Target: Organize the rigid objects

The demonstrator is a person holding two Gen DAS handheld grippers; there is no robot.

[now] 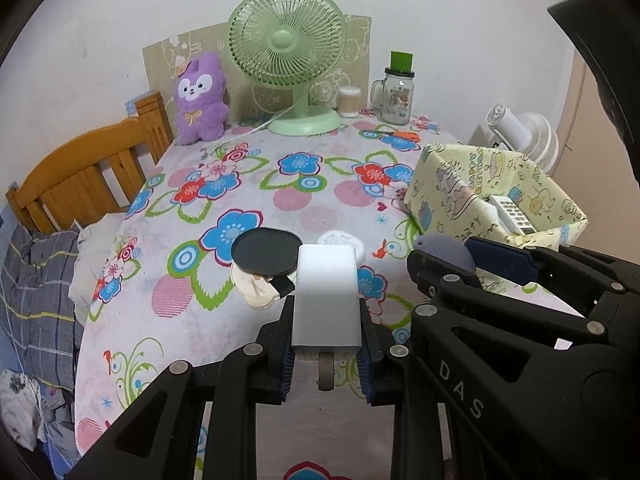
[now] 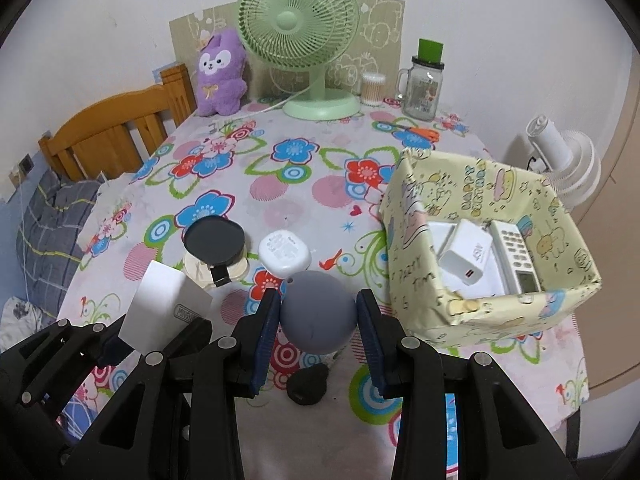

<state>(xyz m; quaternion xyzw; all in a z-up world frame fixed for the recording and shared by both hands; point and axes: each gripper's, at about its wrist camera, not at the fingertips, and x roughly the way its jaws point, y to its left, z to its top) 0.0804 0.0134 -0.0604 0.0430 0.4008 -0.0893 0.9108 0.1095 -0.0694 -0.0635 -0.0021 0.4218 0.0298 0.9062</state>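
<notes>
My left gripper (image 1: 326, 344) is shut on a white rectangular block (image 1: 326, 296), held above the floral table; the block also shows in the right wrist view (image 2: 160, 312). My right gripper (image 2: 318, 320) is shut on a round grey-blue object (image 2: 318, 312), which also shows in the left wrist view (image 1: 444, 250), just left of the yellow paper-wrapped box (image 2: 560, 216). The box holds a white charger (image 2: 466, 258) and a white remote (image 2: 514, 258). On the table lie a black round compact on a cream base (image 2: 214, 240), a white rounded case (image 2: 284, 254) and a small black object (image 2: 308, 384).
At the back stand a green desk fan (image 2: 298, 20), a purple plush (image 2: 222, 74), a cotton-swab tub (image 2: 374, 88) and a glass mug jar (image 2: 424, 90). A wooden bed headboard (image 2: 112, 136) and bedding lie left. A white fan (image 2: 560, 160) stands right of the table.
</notes>
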